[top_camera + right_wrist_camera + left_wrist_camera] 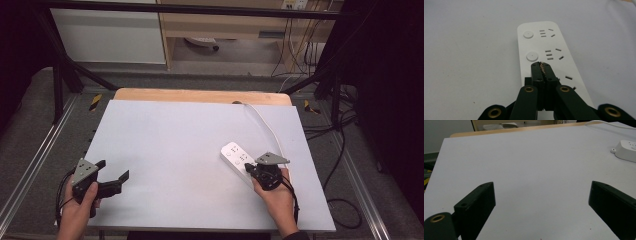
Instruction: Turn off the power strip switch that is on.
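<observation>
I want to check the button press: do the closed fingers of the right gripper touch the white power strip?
Cannot tell. In the right gripper view the shut right gripper overlaps the power strip, hiding any contact or gap.

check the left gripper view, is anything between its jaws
No, the left gripper has its jaws wide apart over bare white table.
</observation>
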Tool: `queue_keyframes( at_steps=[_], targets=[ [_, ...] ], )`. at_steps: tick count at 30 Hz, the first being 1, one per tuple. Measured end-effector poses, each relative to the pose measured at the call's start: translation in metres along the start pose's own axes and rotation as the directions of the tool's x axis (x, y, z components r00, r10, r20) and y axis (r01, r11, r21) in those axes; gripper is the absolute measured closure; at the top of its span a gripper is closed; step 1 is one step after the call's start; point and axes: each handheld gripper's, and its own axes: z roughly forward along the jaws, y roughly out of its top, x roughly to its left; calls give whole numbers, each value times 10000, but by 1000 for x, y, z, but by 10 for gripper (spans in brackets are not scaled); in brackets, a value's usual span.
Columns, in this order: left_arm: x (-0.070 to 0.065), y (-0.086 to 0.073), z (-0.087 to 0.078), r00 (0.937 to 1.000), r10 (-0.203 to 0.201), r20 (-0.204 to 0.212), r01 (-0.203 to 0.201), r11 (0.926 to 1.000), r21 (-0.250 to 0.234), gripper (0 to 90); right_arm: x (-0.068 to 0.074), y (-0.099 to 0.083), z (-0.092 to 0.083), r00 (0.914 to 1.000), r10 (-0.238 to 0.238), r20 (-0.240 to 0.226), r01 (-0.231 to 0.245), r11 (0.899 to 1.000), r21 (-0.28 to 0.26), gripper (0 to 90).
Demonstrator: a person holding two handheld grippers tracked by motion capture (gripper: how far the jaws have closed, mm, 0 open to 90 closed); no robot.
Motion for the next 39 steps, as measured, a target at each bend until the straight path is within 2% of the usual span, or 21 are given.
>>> queue_keyframes(
  at_steps=[9, 18, 23, 29, 31, 37, 39],
  targets=[
    [0, 0, 0, 10000, -22, 6, 22, 10000, -28, 70, -7, 1, -6, 9991, 344, 259, -337, 9990, -301, 845],
    [0, 0, 0, 10000, -44, -9, 44, 10000, 26, 70, -8, 3, -9, 9984, 429, 356, -409, 9977, -547, 695],
    [-1, 0, 0, 10000, -21, -5, 21, 10000, 6, 70, -8, 5, -12, 9977, 441, 518, -408, 9973, -617, 575],
    [-1, 0, 0, 10000, -47, 8, 47, 10000, -17, 68, -9, 10, -18, 9952, 585, 784, -504, 9936, -1015, 368],
    [-1, 0, 0, 10000, -42, 7, 42, 10000, -15, 68, -9, 11, -20, 9933, 486, 1053, -367, 9930, -1122, 280],
    [-1, 0, -1, 10000, -30, 19, 30, 10000, -27, 68, -12, 13, -25, 9917, 556, 1162, -399, 9903, -1331, 136],
    [-1, 0, -1, 10000, -30, 21, 30, 10000, -21, 68, -14, 14, -29, 9912, 621, 1165, -446, 9881, -1471, 120]
  ],
)
